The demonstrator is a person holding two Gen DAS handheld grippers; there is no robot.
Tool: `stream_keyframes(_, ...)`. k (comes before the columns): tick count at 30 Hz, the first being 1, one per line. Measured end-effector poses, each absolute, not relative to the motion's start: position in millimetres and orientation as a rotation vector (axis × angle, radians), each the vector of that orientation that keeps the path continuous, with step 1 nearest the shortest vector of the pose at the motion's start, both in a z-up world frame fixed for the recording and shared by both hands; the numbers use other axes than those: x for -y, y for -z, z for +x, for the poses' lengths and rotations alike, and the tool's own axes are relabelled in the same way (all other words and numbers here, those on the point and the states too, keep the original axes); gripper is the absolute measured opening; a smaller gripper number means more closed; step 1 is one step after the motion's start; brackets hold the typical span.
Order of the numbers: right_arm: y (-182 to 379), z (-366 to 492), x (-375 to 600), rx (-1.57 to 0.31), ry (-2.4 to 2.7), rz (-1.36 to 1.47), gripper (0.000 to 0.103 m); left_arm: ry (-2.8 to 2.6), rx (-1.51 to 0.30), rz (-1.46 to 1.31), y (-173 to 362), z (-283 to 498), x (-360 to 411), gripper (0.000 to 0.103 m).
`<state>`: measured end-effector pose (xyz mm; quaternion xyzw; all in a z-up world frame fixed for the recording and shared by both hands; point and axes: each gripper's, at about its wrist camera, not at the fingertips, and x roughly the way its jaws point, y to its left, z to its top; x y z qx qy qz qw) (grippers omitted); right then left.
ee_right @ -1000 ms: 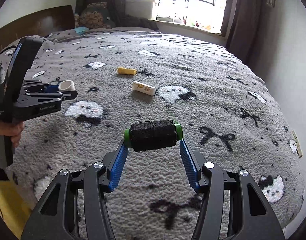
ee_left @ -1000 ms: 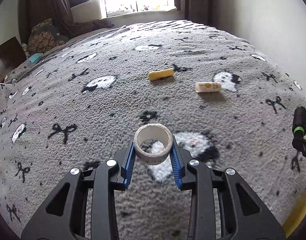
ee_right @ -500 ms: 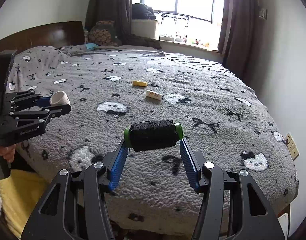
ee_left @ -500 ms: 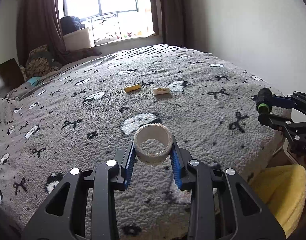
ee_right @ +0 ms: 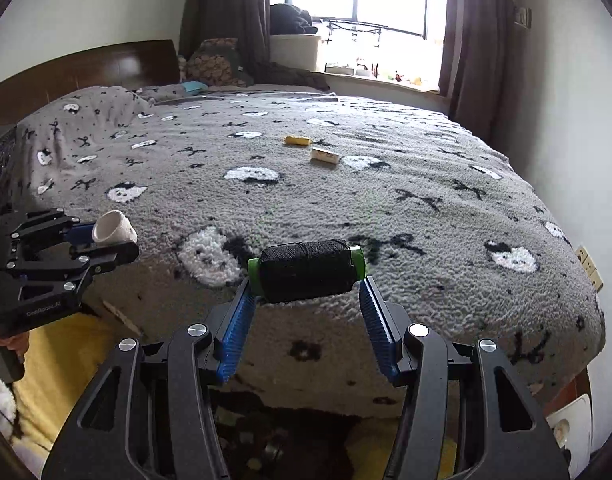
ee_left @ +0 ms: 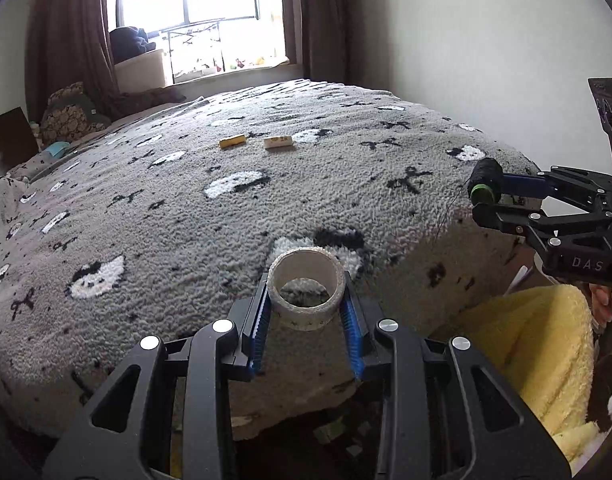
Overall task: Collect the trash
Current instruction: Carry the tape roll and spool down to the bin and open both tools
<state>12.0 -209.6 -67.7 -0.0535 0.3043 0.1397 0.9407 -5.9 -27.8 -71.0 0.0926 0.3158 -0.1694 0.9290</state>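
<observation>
Fingers of the left gripper [ee_left: 306, 312] clamped a white cardboard tape ring [ee_left: 306, 294] at their tips, off the grey fleece blanket [ee_left: 234, 216]. The right gripper [ee_right: 306, 284] pinched a black thread spool with green ends [ee_right: 306, 270] endwise.

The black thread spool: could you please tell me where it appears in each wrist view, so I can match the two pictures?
Left wrist view: the black thread spool sits at the right edge, clamped in the right hand-held gripper.
Right wrist view: it is at lower centre, between the blue fingers.
Shared landmark: the yellow stick lying mid-bed beside the cream packet.
</observation>
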Motion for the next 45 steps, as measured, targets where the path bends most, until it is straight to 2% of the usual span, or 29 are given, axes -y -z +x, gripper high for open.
stream_keyframes(28,185.8,5.1,183.9,-0.933,-0.322,-0.052,0.054,0.317,-1.017,0.155,217.8,-30.9,20.4,0.031)
stream_keyframes(45,237.7,11.8,178.9,-1.083,-0.351,0.001,0.054,0.309,-1.162,0.123,267.9,-27.4,12.3,0.031)
